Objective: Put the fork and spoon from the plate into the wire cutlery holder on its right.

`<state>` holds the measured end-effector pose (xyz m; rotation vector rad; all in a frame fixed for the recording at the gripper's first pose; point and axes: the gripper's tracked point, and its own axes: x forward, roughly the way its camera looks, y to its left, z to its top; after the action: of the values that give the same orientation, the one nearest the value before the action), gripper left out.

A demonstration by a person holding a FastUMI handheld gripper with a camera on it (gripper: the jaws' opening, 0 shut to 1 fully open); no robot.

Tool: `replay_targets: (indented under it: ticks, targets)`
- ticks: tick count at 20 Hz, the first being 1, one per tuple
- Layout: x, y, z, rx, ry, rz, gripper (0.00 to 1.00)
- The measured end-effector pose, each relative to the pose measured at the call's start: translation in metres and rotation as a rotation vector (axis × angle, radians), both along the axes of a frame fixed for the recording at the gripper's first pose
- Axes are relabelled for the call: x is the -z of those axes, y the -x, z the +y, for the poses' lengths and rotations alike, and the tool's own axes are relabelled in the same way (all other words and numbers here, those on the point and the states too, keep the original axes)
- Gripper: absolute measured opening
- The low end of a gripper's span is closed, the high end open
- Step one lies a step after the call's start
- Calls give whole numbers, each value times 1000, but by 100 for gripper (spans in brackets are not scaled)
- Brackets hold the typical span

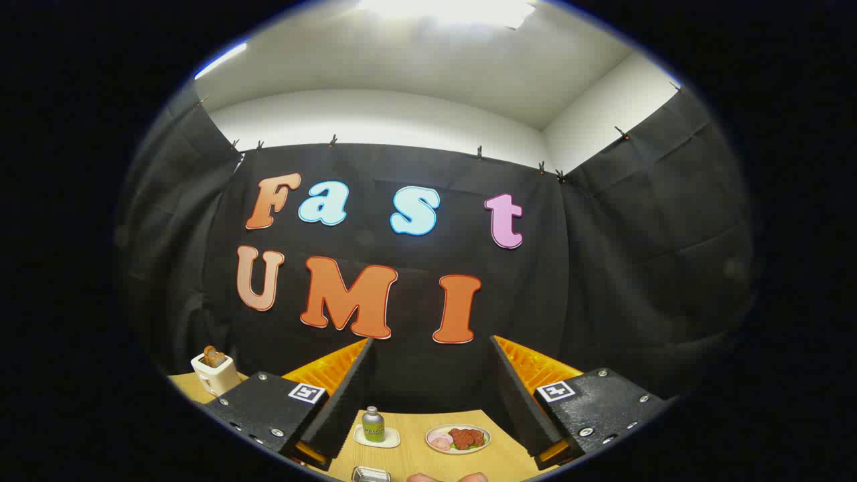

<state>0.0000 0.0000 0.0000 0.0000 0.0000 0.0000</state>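
The gripper [428, 395] hangs high over the tabletop [408, 458], fingers spread wide with nothing between them. Nearest, a metal object [370, 474] peeks up at the near edge; what it is, I cannot tell. Beyond sit a bottle [373, 424] and a food plate [458, 438]. No fork, spoon or wire holder located, so I judge the job barely started.

The tool [428, 408] has two black fingers [345, 402], set wide apart, with flat inner pads; orange ribbed plastic backs each finger; each black base block carries silver screws and a small square black-and-white marker; an orange edge shows beneath each block.
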Motion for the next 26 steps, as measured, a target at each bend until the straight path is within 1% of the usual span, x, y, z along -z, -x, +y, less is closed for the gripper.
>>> replay_targets:
  ticks: [6, 10, 12, 17, 20, 26]
  targets:
    - [-11, 2, 7, -38, -15, -29, 99]
    - [-17, -15, 30, -69, -23, -39, 99]
    - [-18, -16, 35, -76, -14, -41, 99]
    - [-18, -13, 51, -96, -21, -28, 99]
    - [-26, -9, 61, -120, -44, -62, 99]
    - [-17, -9, 89, -148, -21, -48, 99]
